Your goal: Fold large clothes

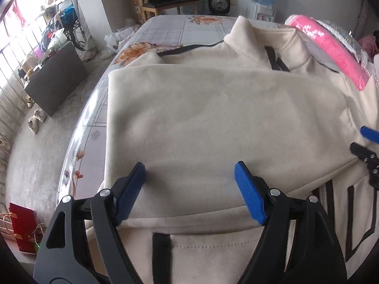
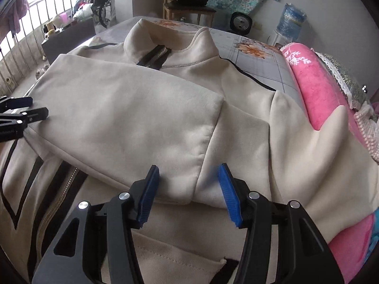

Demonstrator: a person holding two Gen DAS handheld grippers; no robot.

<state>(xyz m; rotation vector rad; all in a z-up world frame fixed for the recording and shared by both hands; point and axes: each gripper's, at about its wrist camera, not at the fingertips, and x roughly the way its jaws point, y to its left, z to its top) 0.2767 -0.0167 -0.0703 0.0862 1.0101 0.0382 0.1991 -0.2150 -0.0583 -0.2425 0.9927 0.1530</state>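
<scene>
The cream zip-up jacket [image 1: 213, 108] lies flat across the bed [image 1: 165, 33], collar toward the far end, one sleeve [image 2: 132, 127] folded across the chest. The left gripper [image 1: 189, 177] hovers over the sleeve's near edge, jaws spread wide, nothing pinched. The right gripper [image 2: 188, 179] sits by the cuff, jaws parted; whether its pads brush the cloth is hard to say. A pink blanket [image 2: 317, 90] crowds the right side, bare sheet lies left.

Light: bright daylight from barred windows [image 1: 14, 37] far left, blown out.
Shadows: soft, faint.
Edges: fisheye curving, dark corners.
Focus: slightly soft throughout.
</scene>
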